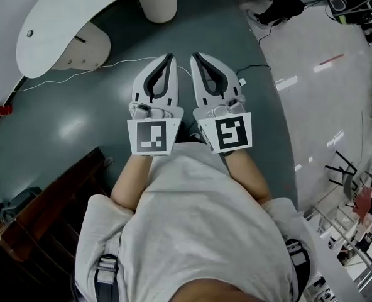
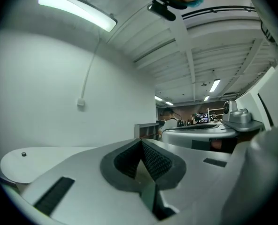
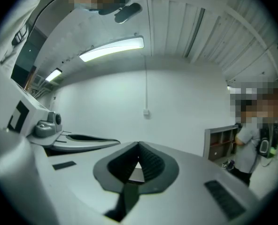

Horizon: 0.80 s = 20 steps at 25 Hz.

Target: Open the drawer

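Lit bright and cool by ceiling tube lights (image 2: 78, 11), glared in white streaks off the polished floor (image 1: 286, 82), bent and vignetted black at both gripper views' rims, blurred softly up close, shadowed only faintly.

Your left gripper (image 1: 168, 58) is just beside your right gripper (image 1: 196, 58); a table (image 1: 73, 8) stands ahead-left of both, a cabinet (image 1: 48, 219) behind-left.

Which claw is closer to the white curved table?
Left. In the head view the table lies up and left of the left claw; the right claw is on the left claw's other side, farther away.
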Available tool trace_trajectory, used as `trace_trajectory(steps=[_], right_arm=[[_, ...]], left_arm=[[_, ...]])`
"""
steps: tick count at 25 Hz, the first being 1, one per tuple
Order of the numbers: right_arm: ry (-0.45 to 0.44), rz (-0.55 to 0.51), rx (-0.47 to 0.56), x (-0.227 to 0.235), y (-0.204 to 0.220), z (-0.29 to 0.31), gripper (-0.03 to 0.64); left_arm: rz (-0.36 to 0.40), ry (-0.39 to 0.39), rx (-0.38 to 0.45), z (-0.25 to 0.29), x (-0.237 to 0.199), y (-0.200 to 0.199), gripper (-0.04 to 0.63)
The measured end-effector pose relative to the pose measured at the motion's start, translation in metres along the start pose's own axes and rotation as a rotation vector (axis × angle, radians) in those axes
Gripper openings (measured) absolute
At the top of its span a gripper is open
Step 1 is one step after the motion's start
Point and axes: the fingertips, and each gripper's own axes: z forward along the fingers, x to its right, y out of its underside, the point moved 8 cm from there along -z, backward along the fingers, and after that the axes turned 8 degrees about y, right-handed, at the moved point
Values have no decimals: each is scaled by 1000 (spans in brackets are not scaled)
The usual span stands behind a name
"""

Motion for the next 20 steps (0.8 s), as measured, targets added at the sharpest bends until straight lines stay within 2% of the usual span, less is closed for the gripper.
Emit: trace_trajectory(steps=[6,12,16,20], right_arm=[[-109,15,-7,-42,-6,69,14],[-202,0,-19,-68,-3,117,14],[-301,-6,-39,-72,1,159,14],[-408,0,-27,-77,1,208,14]], left_arm=[[2,-98,1,-6,-77,-2,6],[-32,-193,22,-9,-122,2,6],[-72,-294,-1,1,-149,10,6],[-52,-407,1,15,-181,9,6]])
